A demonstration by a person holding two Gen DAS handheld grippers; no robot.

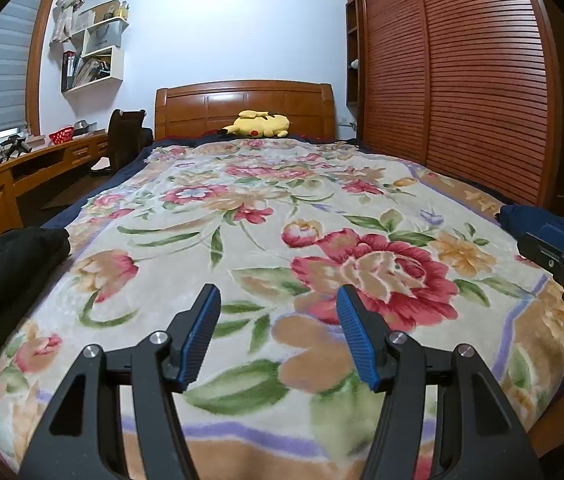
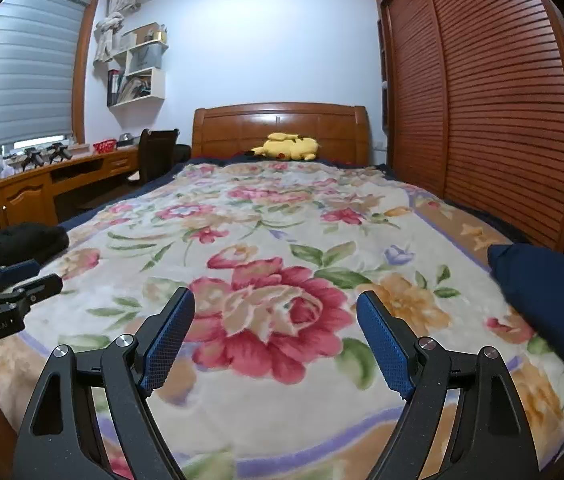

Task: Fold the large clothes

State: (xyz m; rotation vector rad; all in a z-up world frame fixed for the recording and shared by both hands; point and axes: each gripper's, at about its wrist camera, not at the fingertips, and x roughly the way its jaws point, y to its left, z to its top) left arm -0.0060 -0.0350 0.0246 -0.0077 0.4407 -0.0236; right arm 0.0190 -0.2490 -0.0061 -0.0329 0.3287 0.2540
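Across the middle of both views spreads the floral blanket [image 1: 242,208] covering the bed, running up to the wooden headboard [image 1: 242,104] at upper centre. Down the right side of the frame stand the slatted wardrobe doors [image 1: 462,72].

At the left edge of the left wrist view, a black garment [image 1: 6,276] lies bunched on the blanket near the bed's side; in the right wrist view it shows at middle left. At the right edge sits a navy garment [image 2: 550,304], also in a rumpled heap on the blanket. The two lie well apart, with bare blanket between.

At the bottom centre of the left wrist view, the left gripper [image 1: 278,312] hangs over the blanket, its jaws parted to a middling gap with nothing between them. At the bottom centre of the right wrist view, the right gripper [image 2: 276,316] stands spread wider, likewise empty and touching no cloth.

Against the headboard lies a yellow plush toy [image 1: 260,124].
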